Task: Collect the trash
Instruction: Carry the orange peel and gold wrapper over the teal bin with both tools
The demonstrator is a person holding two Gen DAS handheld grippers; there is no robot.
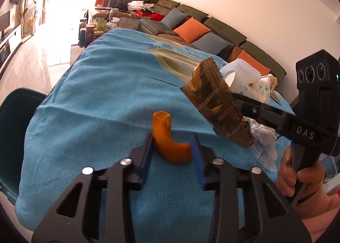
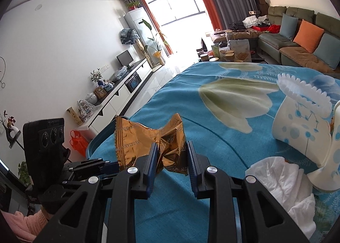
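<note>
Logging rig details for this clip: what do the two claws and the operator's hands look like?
Both claws, left claw and right claw, are matte black with blue pads and silver rivets. The right one carries "DAS" lettering and a three-lens black module. Bare hand; pink sleeve.

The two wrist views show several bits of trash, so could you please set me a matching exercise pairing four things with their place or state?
Things:
1. orange peel
2. gold wrapper
3. white tissue
4. teal bin

Places or states:
a. crumpled on the blue cloth
b. beside the table edge
c. between the left gripper fingers
d. pinched in the right gripper

Pairs: 1-c, 2-d, 3-a, 4-b
</note>
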